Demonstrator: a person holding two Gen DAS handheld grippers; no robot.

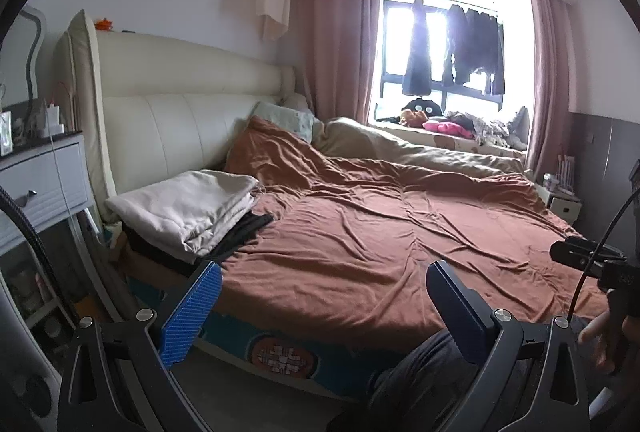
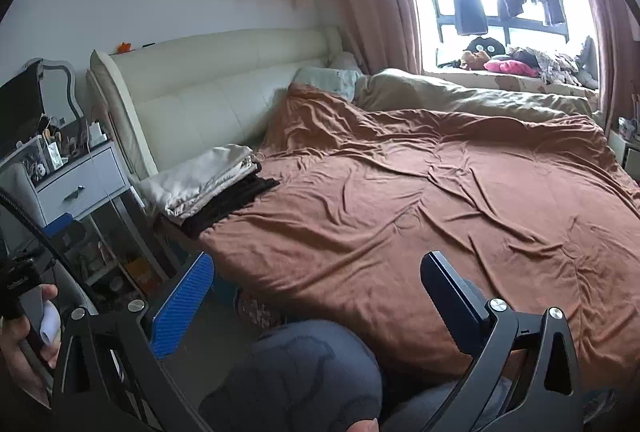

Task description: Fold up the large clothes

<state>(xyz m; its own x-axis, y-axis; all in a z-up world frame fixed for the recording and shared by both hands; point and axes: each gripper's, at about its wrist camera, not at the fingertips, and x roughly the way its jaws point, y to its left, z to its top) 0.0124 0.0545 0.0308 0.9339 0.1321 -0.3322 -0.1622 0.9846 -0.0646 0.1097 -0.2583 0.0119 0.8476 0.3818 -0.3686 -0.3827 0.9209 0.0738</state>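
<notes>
A folded cream garment (image 1: 184, 208) lies on a folded dark garment (image 1: 240, 232) at the left corner of the bed, near the headboard. The right wrist view shows the same pile, the cream garment (image 2: 204, 176) on the dark one (image 2: 236, 200). A rumpled brown sheet (image 1: 380, 232) covers the bed (image 2: 420, 200). My left gripper (image 1: 322, 272) hangs open over the bed's near edge, nothing between its blue fingers (image 1: 192, 312). My right gripper (image 2: 316, 260) is open too and empty, short of the near edge. Both are well apart from the pile.
A person's knee in grey trousers (image 2: 304, 372) is against the bed's near side. A white nightstand (image 1: 40, 184) with clutter stands left of the cream headboard (image 1: 180, 104). A beige duvet (image 1: 400, 148) lies along the far side. Clothes and toys crowd the window sill (image 1: 460, 124).
</notes>
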